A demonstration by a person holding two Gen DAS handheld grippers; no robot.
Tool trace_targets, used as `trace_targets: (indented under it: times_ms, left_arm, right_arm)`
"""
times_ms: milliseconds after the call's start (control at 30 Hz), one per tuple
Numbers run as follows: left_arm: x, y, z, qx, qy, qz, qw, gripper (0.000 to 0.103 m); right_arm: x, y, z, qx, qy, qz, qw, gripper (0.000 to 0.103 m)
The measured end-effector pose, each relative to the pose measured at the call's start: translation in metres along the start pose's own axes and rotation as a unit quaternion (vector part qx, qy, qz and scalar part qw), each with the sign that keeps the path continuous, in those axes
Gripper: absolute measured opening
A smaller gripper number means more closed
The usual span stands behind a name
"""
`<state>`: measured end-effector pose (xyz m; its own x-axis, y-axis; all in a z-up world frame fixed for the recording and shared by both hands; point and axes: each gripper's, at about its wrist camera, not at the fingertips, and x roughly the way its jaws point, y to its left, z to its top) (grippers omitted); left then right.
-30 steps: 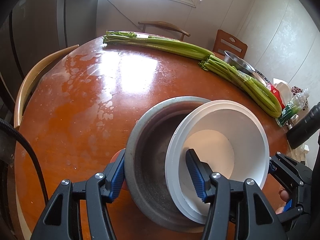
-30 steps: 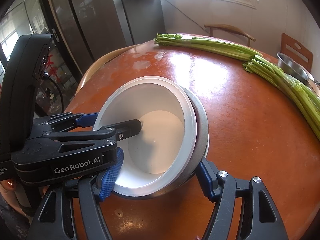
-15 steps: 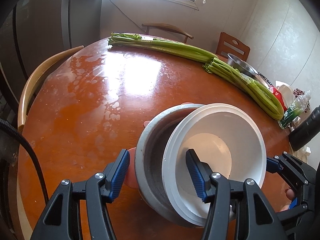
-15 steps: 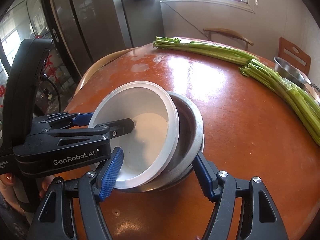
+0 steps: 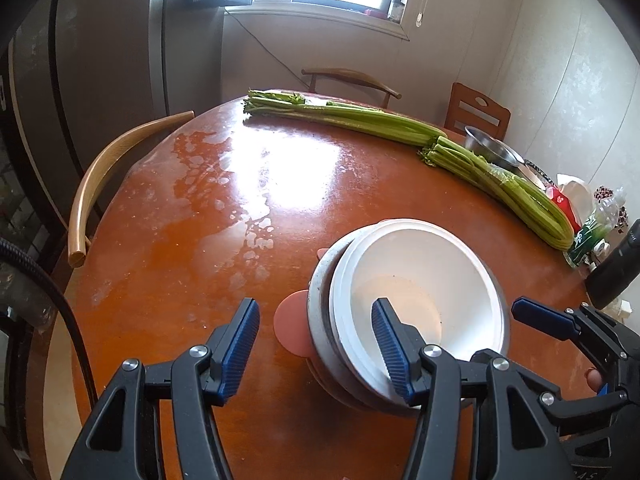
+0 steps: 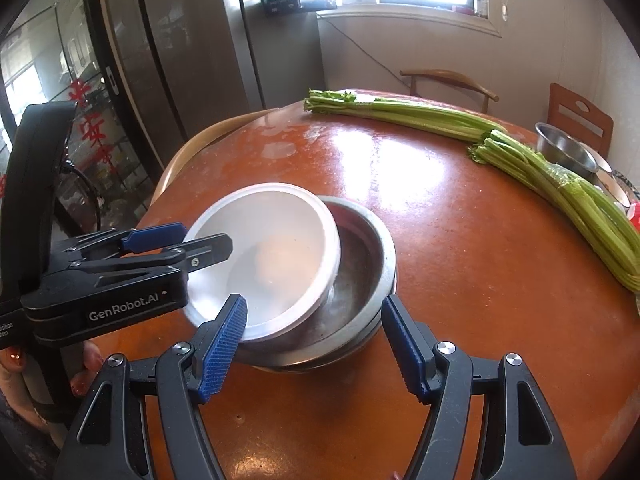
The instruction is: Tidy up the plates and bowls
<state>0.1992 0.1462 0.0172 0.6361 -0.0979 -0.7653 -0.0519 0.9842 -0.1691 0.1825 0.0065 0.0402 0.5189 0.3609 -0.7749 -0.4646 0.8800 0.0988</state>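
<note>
While the white bowl [image 5: 420, 272] sits tilted inside the grey metal bowl [image 6: 360, 264], both sit near the front edge of the round orange counter [image 5: 180, 280]. The white bowl's rim overhangs the metal bowl on the side of the left gripper [image 5: 316, 320].

- Left jaws spread: one pad inside the white bowl, the other outside and clear of the metal bowl's wall. Cannot tell if the inner pad touches.
- Right gripper [image 6: 314, 304] jaws spread, straddling the near side of the metal bowl; no pad visibly pressing.

Around the metal bowl:
- Two celery bunches [image 5: 360, 120] lie end to end well beyond it, along the far rim of the counter.
- Small steel bowl [image 6: 564, 152] behind the celery.
- Curved wooden chair back [image 5: 100, 168] far off to its left; dark fridge [image 6: 180, 60] past that.
- Counter between the metal bowl and the celery is streaked and glaring.

Left view only:
- Pink plate [image 5: 290, 322] peeking from under the metal bowl.
- Green-labelled bottle [image 5: 592, 236] and clutter to its right, partly cut off.

Right view only:
- The metal bowl's bare inside.
- Fingertips [image 6: 84, 376] on the left gripper's handle.

What stacks under the metal bowl is mostly hidden. The right gripper's second jaw is blocked in the left view.
</note>
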Motion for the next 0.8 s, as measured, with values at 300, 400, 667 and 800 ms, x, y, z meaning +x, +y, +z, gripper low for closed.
trace_targets:
  times_ms: [300,400,667,800]
  left_arm:
    - [-0.043,-0.011,-0.022,0.005,-0.034,0.009,0.9993,0.061]
    - [-0.054,-0.018,-0.035,0.007,-0.039,0.013,0.9991,0.061]
    - [-0.071,-0.037,-0.078,0.006,-0.043,0.033,0.9985,0.062]
    - [-0.077,-0.047,-0.100,0.005,-0.042,0.036,0.9985,0.062]
  right_arm:
    - [-0.037,0.002,-0.023,-0.002,-0.028,-0.009,1.000,0.072]
    - [-0.047,0.003,-0.036,-0.004,-0.034,-0.014,0.999,0.072]
    - [-0.071,0.002,-0.078,-0.001,-0.037,-0.027,0.999,0.073]
    - [-0.083,0.001,-0.101,-0.001,-0.042,-0.033,0.999,0.073]
